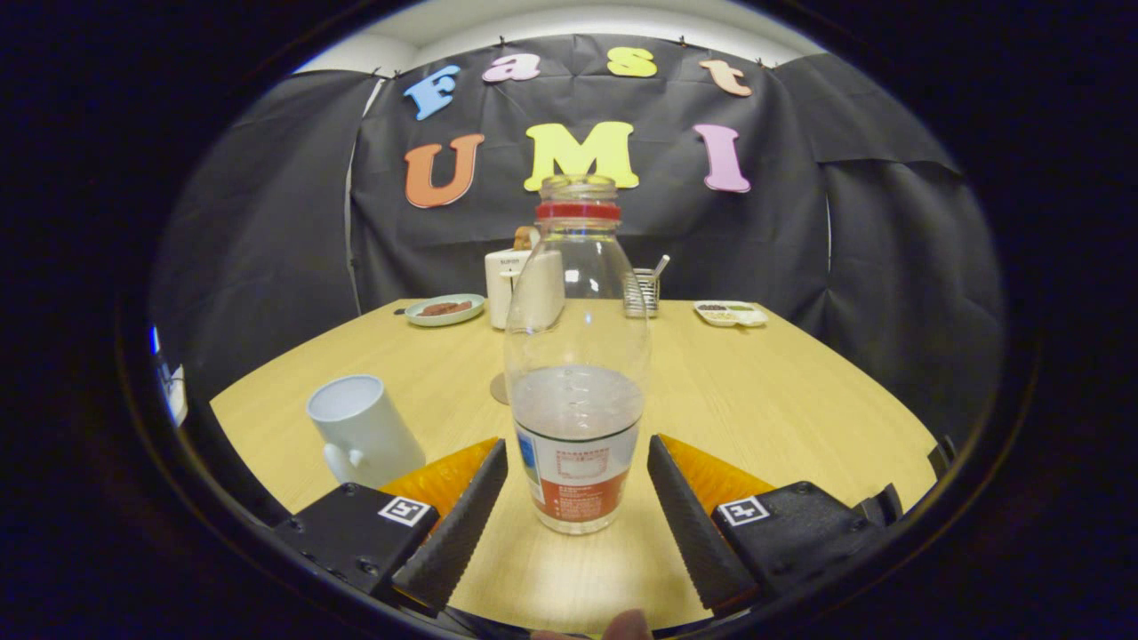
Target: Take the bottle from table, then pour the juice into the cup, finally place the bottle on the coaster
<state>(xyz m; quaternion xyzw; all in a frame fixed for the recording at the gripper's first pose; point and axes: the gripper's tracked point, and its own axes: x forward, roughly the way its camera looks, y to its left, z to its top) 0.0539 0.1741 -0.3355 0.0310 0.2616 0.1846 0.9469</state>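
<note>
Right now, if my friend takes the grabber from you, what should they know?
Gripper: open, its fingers on either side of the bottle's lower part, not pressing on it.
Bottle: upright on the table, between the fingers, no cap on, partly full of pale juice.
Cup: white mug, beside the left finger, tilted in this view; I can't tell what's inside.
Coaster: a round edge peeks out behind the bottle, probably it.
Done: lined up on the bottle.
Left: close on the bottle, lift, pour into the cup, set the bottle on the coaster.
</note>
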